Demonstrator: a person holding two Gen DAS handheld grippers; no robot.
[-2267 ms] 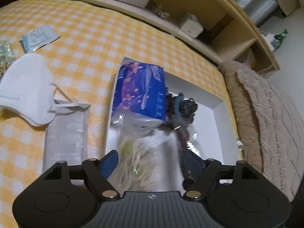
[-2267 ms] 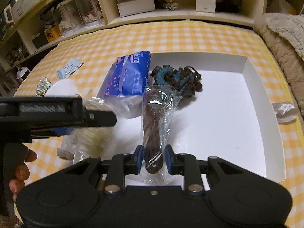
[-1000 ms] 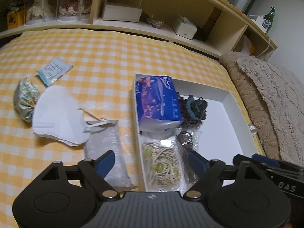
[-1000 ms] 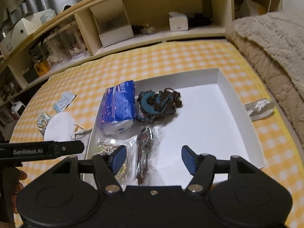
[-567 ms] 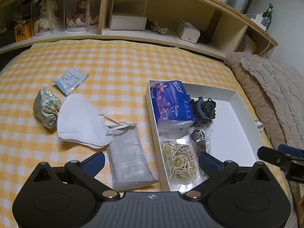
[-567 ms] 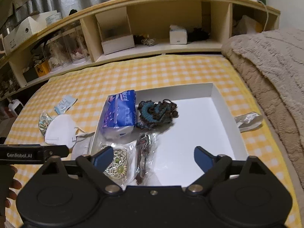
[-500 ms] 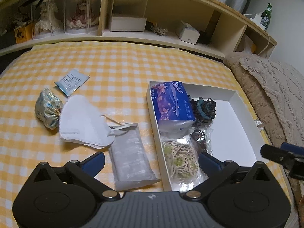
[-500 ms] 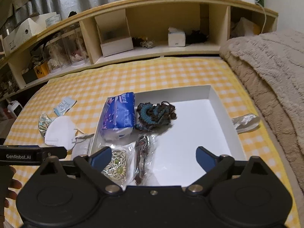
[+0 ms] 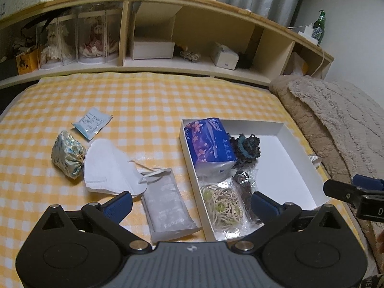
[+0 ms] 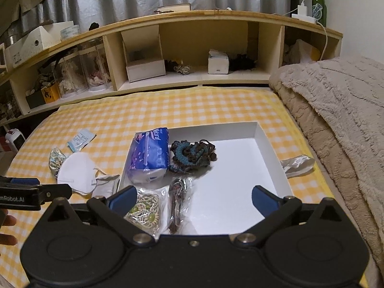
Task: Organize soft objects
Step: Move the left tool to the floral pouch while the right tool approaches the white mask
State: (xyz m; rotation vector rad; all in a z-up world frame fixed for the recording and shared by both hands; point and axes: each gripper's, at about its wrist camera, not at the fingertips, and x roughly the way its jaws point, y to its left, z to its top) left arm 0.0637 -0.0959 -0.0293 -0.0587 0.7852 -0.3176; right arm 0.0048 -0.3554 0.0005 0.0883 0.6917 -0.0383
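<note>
Tissues in a blue pack (image 10: pixel 148 154) lie at the far left of the white box (image 10: pixel 273 156) on the checked bed (image 9: pixel 144 110), crocheted piece (image 10: pixel 192 153) just right. Left tool (image 9: pixel 190 201) stands released and empty; right tool (image 10: pixel 192 198) is opening, gripping nothing.

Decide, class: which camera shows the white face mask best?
The left wrist view: the mask lies whole and large on the checked cloth. In the right wrist view the mask is smaller, near the picture's left edge, its lower edge cut by the left gripper.
</note>
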